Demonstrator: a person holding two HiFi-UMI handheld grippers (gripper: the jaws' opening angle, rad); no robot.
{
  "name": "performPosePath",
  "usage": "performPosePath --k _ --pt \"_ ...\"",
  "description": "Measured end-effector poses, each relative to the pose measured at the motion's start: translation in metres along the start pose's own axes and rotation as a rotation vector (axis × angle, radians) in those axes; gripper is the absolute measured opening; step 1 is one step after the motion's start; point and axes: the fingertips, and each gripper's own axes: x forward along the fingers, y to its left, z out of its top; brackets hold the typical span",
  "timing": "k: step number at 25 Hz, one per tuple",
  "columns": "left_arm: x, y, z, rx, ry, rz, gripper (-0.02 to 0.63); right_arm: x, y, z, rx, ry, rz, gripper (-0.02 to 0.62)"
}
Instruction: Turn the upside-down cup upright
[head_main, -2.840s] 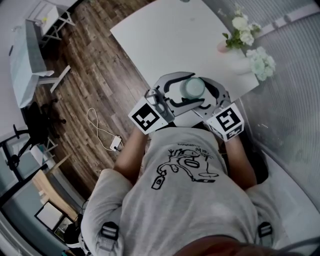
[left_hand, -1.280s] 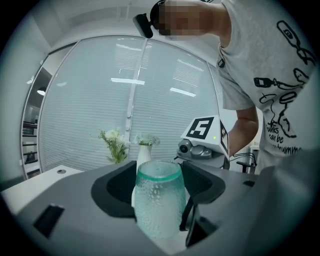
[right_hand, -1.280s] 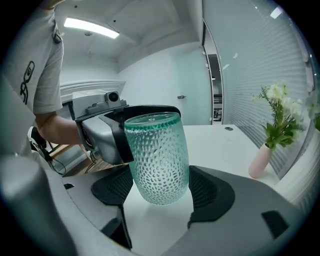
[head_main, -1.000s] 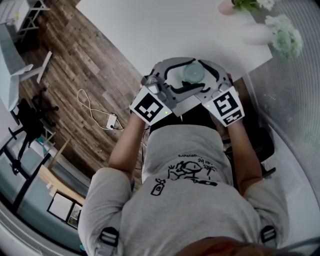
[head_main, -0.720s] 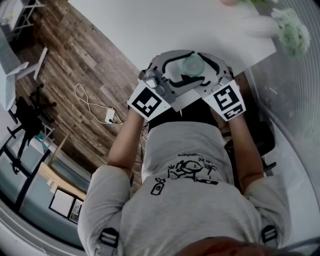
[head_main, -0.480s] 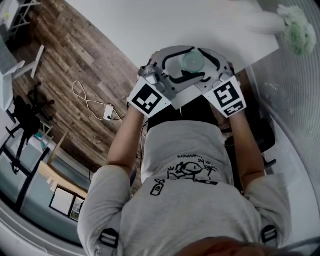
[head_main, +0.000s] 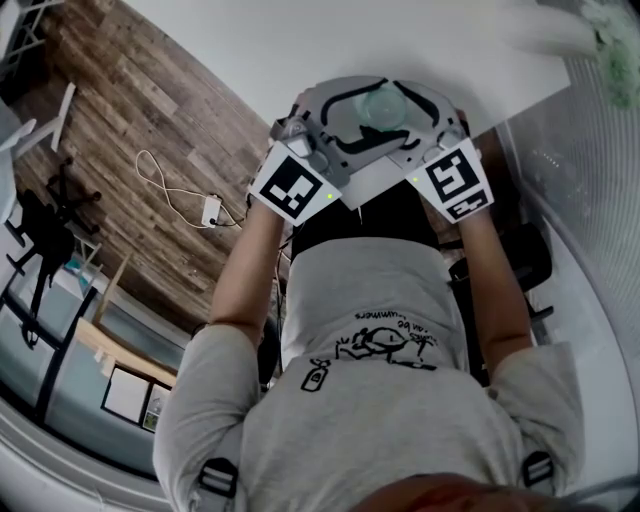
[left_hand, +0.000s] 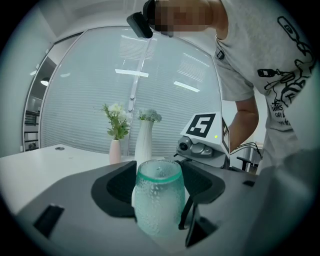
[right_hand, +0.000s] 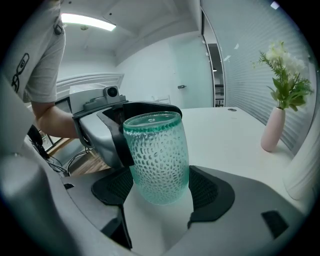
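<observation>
Two grippers clamp the upright green cup (head_main: 385, 103): left gripper (left_hand: 159, 184) from eight o'clock, right gripper (right_hand: 161, 189) from four o'clock.

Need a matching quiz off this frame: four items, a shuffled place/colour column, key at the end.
Items:
1. cup
2. small vase
3. tall vase
4. cable with adapter

Descriptions:
A. white, on the table
B. on the wood floor
C. teal dimpled glass, between both sets of jaws
D. pink, holds a green sprig

Pairs: 1-C, 2-D, 3-A, 4-B
</observation>
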Motion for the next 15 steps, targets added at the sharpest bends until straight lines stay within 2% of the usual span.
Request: performPosePath --k 15 --pt "0.004 -0.004 -0.019 0.041 0.001 0.013 0.290 0.010 -0.003 -0.016 -0.030 0.024 -0.014 0.363"
